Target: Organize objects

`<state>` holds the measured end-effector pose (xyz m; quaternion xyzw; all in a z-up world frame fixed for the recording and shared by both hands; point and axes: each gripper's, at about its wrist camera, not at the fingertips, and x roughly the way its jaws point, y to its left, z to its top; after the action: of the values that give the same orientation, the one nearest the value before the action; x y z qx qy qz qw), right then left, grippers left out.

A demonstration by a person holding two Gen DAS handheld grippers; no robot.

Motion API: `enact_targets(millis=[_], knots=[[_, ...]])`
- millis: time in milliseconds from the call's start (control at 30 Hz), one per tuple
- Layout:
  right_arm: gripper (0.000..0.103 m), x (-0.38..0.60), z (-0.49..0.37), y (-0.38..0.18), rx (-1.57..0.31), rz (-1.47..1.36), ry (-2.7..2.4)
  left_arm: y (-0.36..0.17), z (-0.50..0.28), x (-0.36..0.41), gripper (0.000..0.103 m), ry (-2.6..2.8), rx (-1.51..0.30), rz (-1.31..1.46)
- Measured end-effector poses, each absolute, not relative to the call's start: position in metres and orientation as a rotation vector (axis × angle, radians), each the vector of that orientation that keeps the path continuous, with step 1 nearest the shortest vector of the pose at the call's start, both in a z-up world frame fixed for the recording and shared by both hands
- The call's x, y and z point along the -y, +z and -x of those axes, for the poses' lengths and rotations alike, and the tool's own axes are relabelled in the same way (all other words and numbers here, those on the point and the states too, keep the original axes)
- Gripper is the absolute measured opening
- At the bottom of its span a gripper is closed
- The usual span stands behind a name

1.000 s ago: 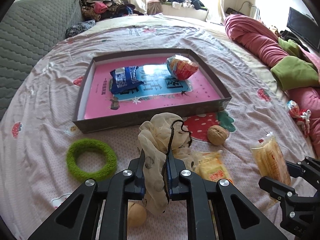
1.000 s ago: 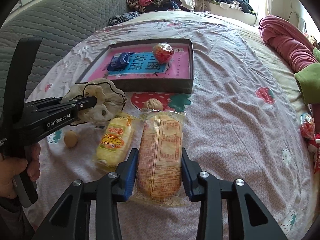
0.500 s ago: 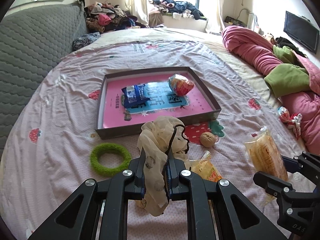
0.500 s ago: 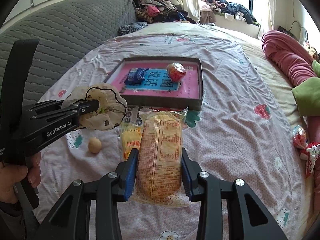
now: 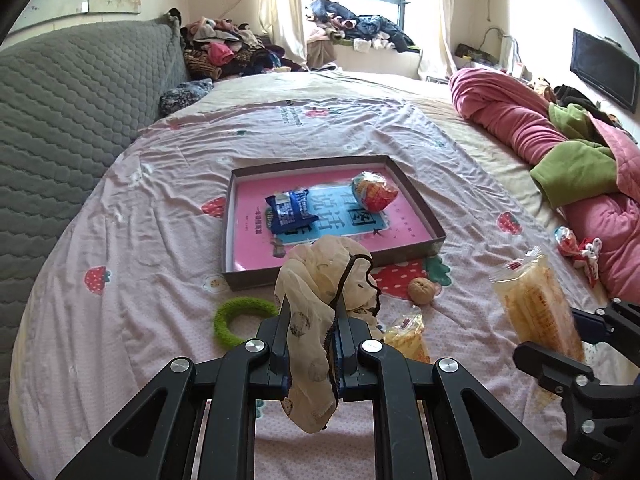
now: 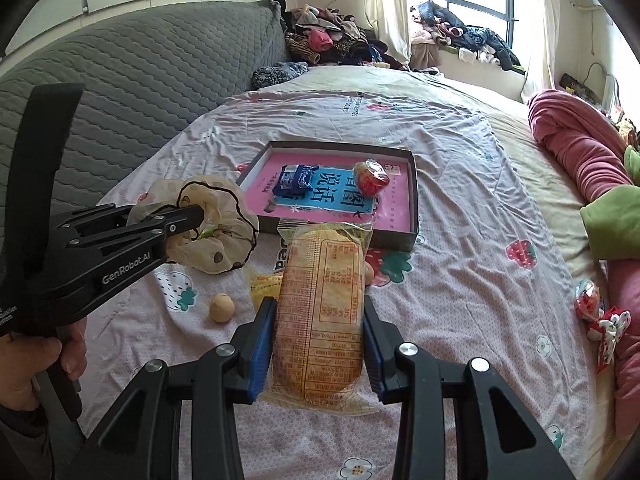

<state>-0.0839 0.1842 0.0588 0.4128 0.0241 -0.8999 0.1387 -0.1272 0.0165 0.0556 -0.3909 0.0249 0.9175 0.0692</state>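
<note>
Two snacks already in the tray [image 5: 434, 226]. Left tongs [image 5: 310, 344] clamping a scrunchie [image 5: 320, 280], right tongs [image 6: 318, 340] gripping a cracker pack [image 6: 322, 304]; walnuts, ring still on bed.

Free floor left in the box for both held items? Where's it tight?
Box: bare pink floor along its left wall, beside the blue packet, and the near right corner below the red snack. Crowded on the bedsheet before the box: green ring, walnut, yellow packet.

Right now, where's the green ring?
In the left wrist view the green ring lies on the bedsheet, left of the cream scrunchie and just in front of the tray's near-left corner.
</note>
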Motion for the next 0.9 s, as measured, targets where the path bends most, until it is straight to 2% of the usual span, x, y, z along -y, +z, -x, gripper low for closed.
enact_targets(millis=[633, 900], knots=[[0.040, -0.168, 0.086, 0.058, -0.095, -1.189, -2.582, 0.052, 0.127, 0.001, 0.015, 2.783, -0.054, 1.182], [0.040, -0.161, 0.094, 0.052, -0.097, -1.203, -2.570, 0.036, 0.138, 0.012, 0.015, 2.780, -0.043, 1.219]])
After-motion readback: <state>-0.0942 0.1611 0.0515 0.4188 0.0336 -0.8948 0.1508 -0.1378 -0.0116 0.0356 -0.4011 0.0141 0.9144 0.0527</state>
